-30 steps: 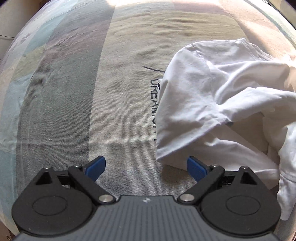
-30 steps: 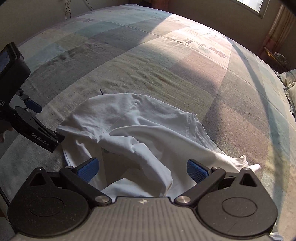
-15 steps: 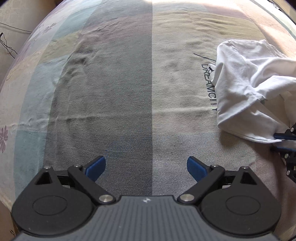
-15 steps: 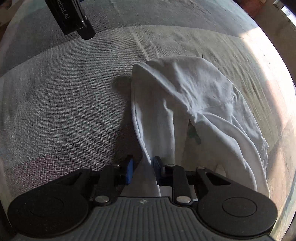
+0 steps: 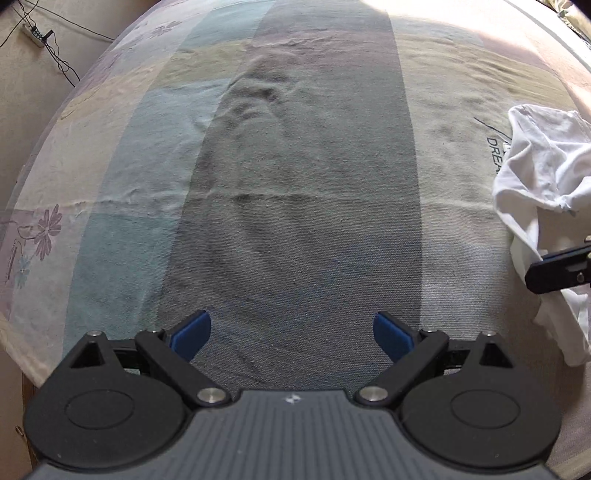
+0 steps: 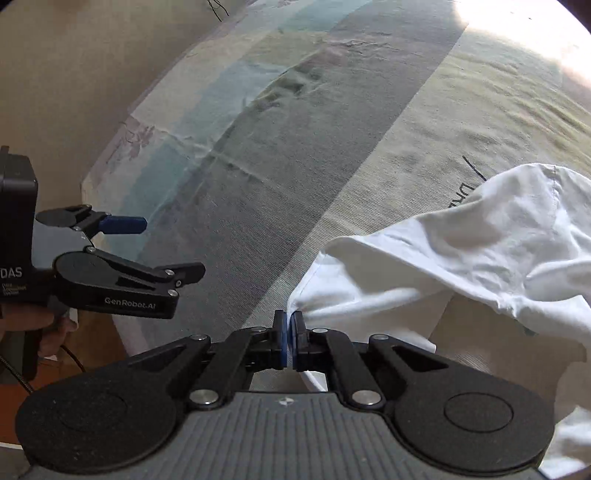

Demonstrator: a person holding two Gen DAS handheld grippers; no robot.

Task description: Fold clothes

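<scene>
Setting: we look down on a bed (image 5: 303, 229) covered by a bedspread (image 6: 332, 122) in wide stripes of pale blue, grey and beige, with sunlight falling on its far side.
Far left: in the left wrist view we see a bare floor beside the bed with a power strip (image 5: 35, 31) and dark cables trailing from it. A flower print marks the bedspread's left edge.
Left tongs (image 5: 291, 334): we see them spread wide, blue pads far apart, with nothing between them, only the grey stripe of the bedspread below. In the right wrist view they appear at the left edge, held by a hand (image 6: 40, 325) near the bed's corner.
Right tongs (image 6: 288, 338): we see them squeezed together on a thin fold at the edge of the white garment, the blue pads almost meeting with cloth pinched between.
White garment (image 6: 476, 266): it lies crumpled on the beige stripe at the right of the bed, well apart from the left tongs. Its pinched edge is pulled taut toward the right tongs.
Printed lettering (image 5: 493, 147): dark letters on the bedspread are partly hidden under the garment.
</scene>
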